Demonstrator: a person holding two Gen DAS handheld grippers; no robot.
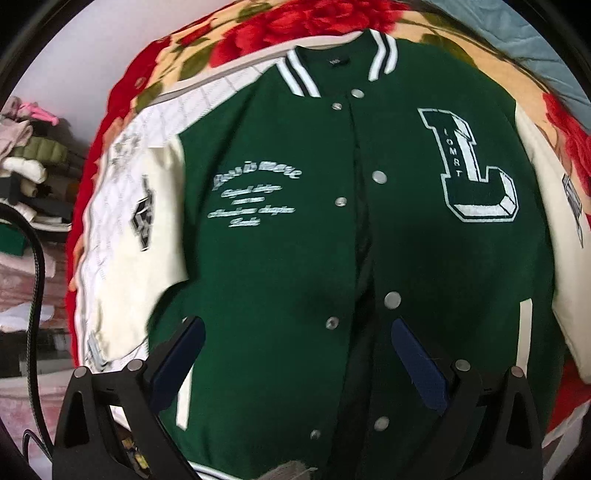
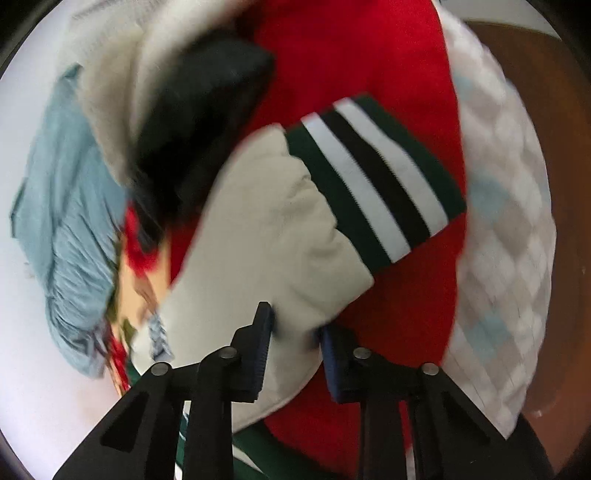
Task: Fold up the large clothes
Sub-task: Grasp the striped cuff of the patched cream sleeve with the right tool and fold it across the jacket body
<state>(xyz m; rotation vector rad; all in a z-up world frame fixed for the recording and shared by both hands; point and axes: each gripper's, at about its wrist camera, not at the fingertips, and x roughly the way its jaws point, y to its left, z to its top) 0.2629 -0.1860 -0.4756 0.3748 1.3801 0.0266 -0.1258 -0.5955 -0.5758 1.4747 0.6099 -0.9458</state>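
Lying face up on a bed, the green varsity jacket with cream sleeves and a large white letter L on the chest (image 1: 354, 236) runs lengthwise away from the left wrist camera, its striped collar at the far edge and its hem nearest the left tongs (image 1: 295, 350). Its snap placket runs straight up between the two blue pads, so the garment's long axis lines up with that tool's pointing direction. The left tongs hover wide open above the lower front panels, touching nothing as far as can be told. One cream sleeve (image 2: 269, 236) is what the coming fold turns on: the right tongs (image 2: 295, 332) are pinched closed on its fabric some way back from the green, white and black striped knit cuff (image 2: 373, 177), and the sleeve extends up and to the right from the grip, cuff leading. The right hand is therefore the nearer one for carrying this sleeve across the body; I judge it must swing inward toward the placket. Beneath everything lies a red rose-patterned fleece blanket (image 1: 295, 22), with a white quilted cover (image 2: 506, 229) at the bed's side edge and pale blue cloth (image 2: 66, 206) beyond.
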